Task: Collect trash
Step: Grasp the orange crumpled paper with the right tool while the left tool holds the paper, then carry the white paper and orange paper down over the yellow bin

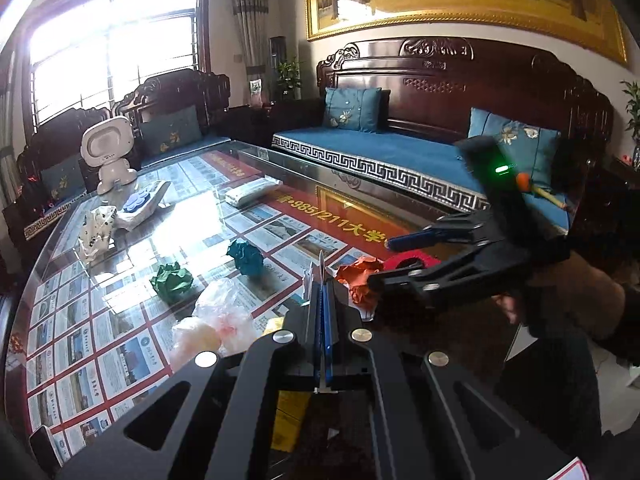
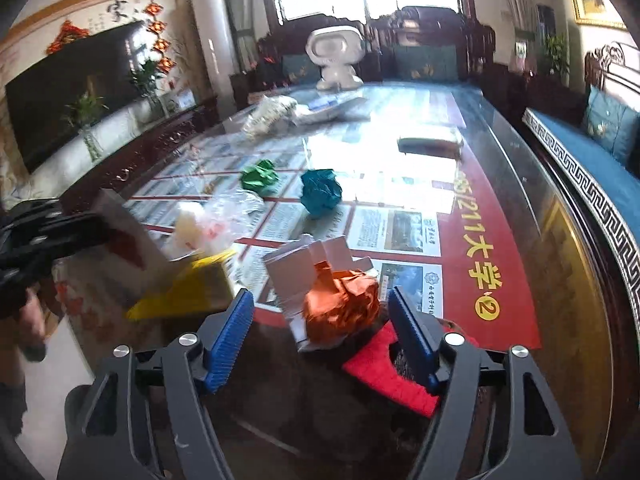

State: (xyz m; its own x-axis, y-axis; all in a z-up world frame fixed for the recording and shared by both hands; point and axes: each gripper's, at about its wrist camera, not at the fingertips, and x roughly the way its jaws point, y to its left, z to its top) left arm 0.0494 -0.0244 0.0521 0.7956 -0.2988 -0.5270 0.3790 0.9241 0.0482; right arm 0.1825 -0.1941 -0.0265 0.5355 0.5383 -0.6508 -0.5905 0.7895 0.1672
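Note:
In the left wrist view my left gripper (image 1: 322, 284) is shut, with the thin edge of a flat white packet (image 1: 321, 262) standing between its blue pads. The right wrist view shows that white packet (image 2: 128, 236) with red print at the far left, held by the left gripper (image 2: 86, 236). My right gripper (image 2: 320, 294) is open. An orange crumpled paper ball (image 2: 340, 308) lies between its fingertips without touching either pad, on a small white carton (image 2: 304, 268). From the left wrist view the right gripper (image 1: 382, 260) reaches in beside the orange ball (image 1: 360, 276).
On the glass table (image 2: 500, 200) lie a green paper ball (image 2: 260, 176), a teal paper ball (image 2: 320, 192), a clear plastic bag (image 2: 216, 220), a yellow sheet (image 2: 188, 292) and a red piece (image 2: 384, 364). Farther off stand a white robot toy (image 2: 334, 56) and a tissue pack (image 2: 430, 142). A sofa (image 1: 400, 152) runs along the far edge.

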